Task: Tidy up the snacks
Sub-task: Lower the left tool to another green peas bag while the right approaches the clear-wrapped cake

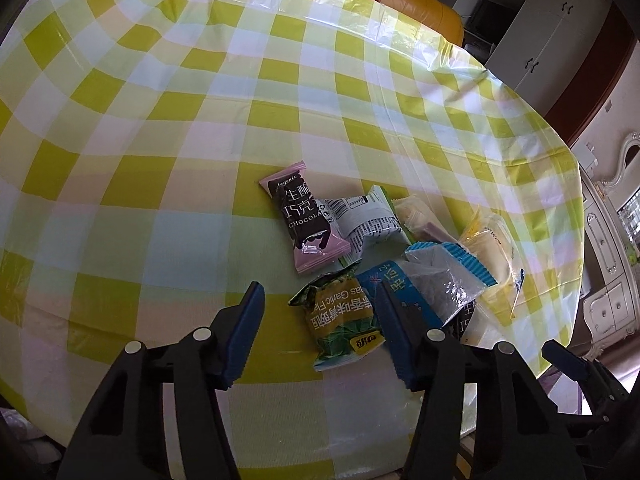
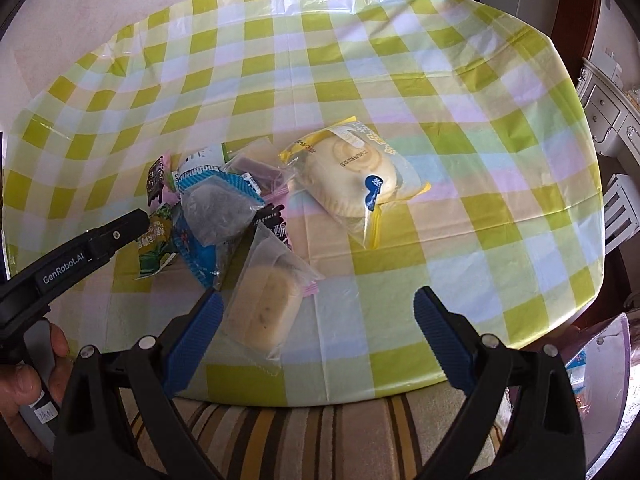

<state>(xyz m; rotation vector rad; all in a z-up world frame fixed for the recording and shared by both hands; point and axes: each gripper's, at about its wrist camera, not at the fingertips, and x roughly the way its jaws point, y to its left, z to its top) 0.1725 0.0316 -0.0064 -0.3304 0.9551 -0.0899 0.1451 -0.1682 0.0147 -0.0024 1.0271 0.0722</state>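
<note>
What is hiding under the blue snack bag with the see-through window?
The blue snack bag lies on top of the pile. A green pea packet pokes out beside it, and a pink and black chocolate packet shows under its edge. Anything deeper is covered.

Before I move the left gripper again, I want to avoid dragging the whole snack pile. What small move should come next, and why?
Probably ease the left gripper down a little and close on the green garlic pea packet. The packet already lies between its blue pads, at the near edge of the pile, but the pads do not press on it yet. The blue packet beside it overlaps the far pad, so go gently.
</note>
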